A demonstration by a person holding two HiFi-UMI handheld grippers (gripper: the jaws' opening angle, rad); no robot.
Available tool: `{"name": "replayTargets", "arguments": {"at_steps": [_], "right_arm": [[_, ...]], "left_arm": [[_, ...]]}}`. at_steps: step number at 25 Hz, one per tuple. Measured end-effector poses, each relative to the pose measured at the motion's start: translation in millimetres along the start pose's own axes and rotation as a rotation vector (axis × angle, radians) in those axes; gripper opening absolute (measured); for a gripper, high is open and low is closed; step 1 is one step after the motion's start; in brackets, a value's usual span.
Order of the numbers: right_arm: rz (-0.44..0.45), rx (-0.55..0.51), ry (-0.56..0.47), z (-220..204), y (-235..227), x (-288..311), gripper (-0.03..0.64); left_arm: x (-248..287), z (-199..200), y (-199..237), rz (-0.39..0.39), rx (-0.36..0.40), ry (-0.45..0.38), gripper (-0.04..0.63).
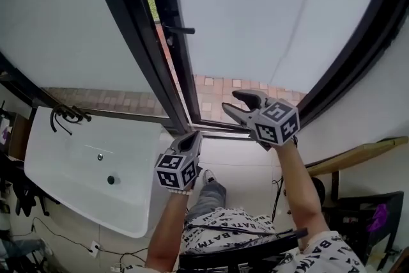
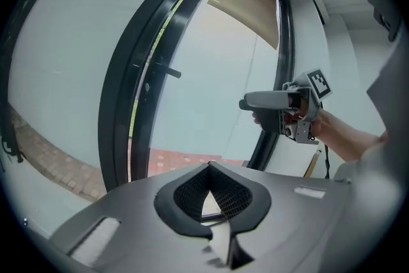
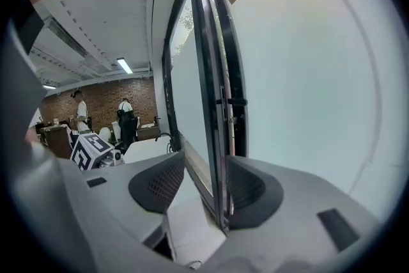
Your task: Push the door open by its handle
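The door (image 1: 268,9) stands only a crack ajar; its black handle (image 1: 181,29) sticks out from the frame, well apart from both tongs; the right tongs (image 1: 231,100) are wide and empty, the left tongs (image 1: 192,139) are closed together on nothing; to push well, the right tongs should probably reach the handle first, then press on it steadily, never on the glass.

White tub (image 1: 70,160) is noted at left, black tap (image 1: 68,116) fitted at its corner; brick paving (image 1: 214,91) is seen outdoors.
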State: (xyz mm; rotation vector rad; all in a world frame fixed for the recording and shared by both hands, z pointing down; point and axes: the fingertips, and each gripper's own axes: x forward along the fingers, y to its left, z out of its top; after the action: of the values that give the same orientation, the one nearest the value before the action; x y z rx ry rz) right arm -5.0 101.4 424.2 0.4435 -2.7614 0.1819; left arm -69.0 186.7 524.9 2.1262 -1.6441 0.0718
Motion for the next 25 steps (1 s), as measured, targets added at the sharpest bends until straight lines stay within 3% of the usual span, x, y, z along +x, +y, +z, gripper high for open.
{"name": "replayTargets", "arguments": {"at_steps": [2, 3, 13, 25], "right_arm": [[0.014, -0.025, 0.013, 22, -15, 22, 0.222], [0.025, -0.038, 0.021, 32, -21, 32, 0.279], [0.010, -0.226, 0.087, 126, -87, 122, 0.281], [0.085, -0.360, 0.278, 133, -104, 215, 0.279]], "left_arm": [[13, 12, 13, 0.010, 0.002, 0.004, -0.014], [18, 17, 19, 0.017, 0.007, 0.006, -0.014], [72, 67, 66, -0.007, 0.017, -0.014, -0.014], [106, 88, 84, 0.013, -0.018, -0.015, -0.014]]}}
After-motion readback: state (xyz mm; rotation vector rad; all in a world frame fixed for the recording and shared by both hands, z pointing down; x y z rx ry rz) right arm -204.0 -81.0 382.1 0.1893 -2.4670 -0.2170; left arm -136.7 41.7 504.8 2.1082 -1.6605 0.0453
